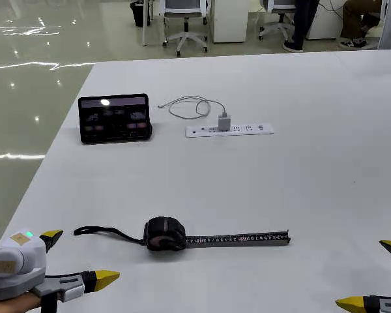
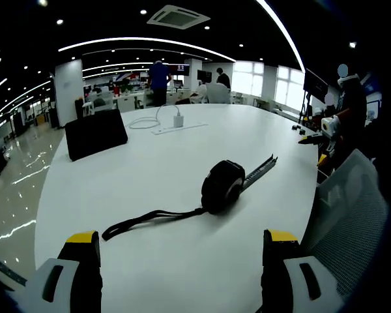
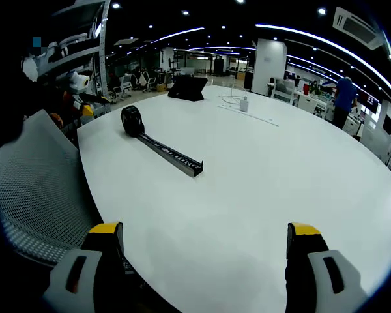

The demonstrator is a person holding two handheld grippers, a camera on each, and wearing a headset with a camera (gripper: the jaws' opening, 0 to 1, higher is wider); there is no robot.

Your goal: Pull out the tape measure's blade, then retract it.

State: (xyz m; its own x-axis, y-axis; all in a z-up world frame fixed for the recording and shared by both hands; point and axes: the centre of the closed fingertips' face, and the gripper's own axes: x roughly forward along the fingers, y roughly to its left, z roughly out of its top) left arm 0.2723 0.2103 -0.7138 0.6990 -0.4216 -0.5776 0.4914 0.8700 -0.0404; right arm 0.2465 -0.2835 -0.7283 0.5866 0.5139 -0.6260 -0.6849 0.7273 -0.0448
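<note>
Item: tape measure (image 1: 163, 234), black case, lies flat on the white table (image 1: 300, 182), near the front edge and ahead of both tongs.
Blade: blade (image 1: 238, 239) drawn out of the case and resting flat on the table; points away from the case toward the right side.
Strap: black wrist strap (image 1: 104, 231) trails from the opposite side of the case, toward the left.
Long axis: strap, case and blade form one line running left to right across the work, roughly parallel to the front table edge.
Left tongs: left tongs (image 1: 79, 256) jaws apart, nothing between them; hover low at the front left, near the strap end, with the case ahead and slightly right in the left gripper view.
Right tongs: right tongs (image 1: 371, 275) jaws apart, nothing held; hover at the front right, well apart from the blade tip, which lies ahead and to the left in the right gripper view.
Nearer side: case closer to the left tongs; blade tip closer to the right tongs.
Stage, as judged: blade out, retraction yet to be done.
Next move, as judged: left on the case, right guiding the tip back along the same line.
Background: tablet (image 1: 114, 119) on a stand, power strip (image 1: 229, 130) with plugged charger (image 1: 224, 122) and looped cable (image 1: 192, 107), all far back on the table.
</note>
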